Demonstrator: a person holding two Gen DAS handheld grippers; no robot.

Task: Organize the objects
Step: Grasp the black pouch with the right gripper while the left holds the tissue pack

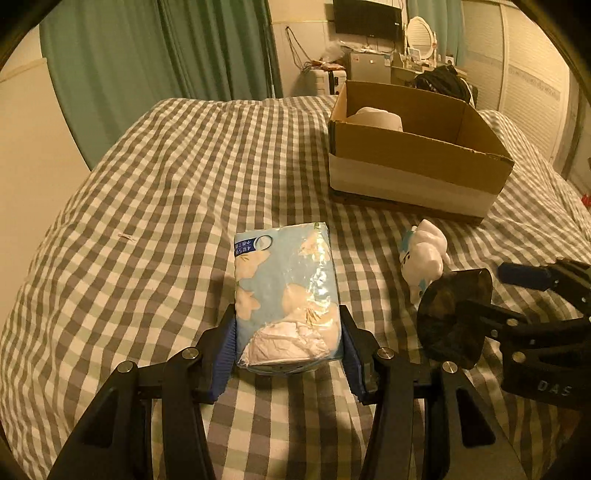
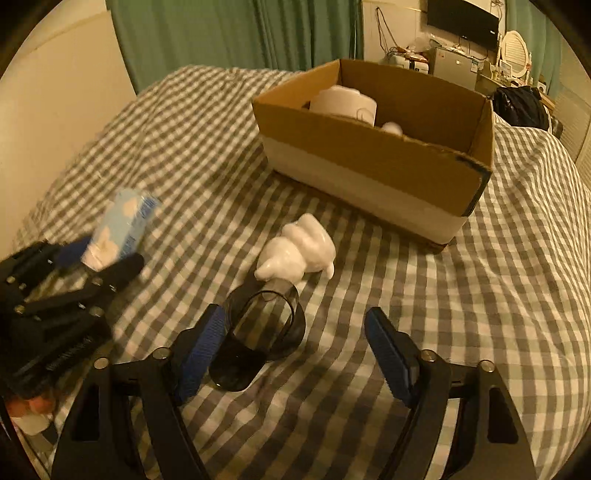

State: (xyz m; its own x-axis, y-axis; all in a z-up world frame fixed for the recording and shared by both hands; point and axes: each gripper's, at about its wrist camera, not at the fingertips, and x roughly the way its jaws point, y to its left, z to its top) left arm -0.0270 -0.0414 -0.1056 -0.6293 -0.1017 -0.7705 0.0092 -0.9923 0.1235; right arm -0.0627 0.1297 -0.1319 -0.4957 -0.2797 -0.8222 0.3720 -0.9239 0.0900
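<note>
My left gripper (image 1: 288,347) is shut on a light-blue tissue pack (image 1: 286,295), holding it by its near end over the checked bed; the pack also shows in the right wrist view (image 2: 118,229). My right gripper (image 2: 295,343) is open, its left pad beside a dark transparent cup (image 2: 258,332) lying on its side. The cup also shows in the left wrist view (image 1: 456,317). A white figurine (image 2: 295,251) lies just beyond the cup. An open cardboard box (image 2: 369,155) stands further back with a white container (image 2: 343,103) inside.
The grey-and-white checked bedspread (image 1: 166,184) covers the bed. Green curtains (image 1: 147,55) hang behind. A cluttered desk with a mirror (image 1: 419,33) and a wall screen stands at the far right. The left gripper's body (image 2: 48,306) sits at the left.
</note>
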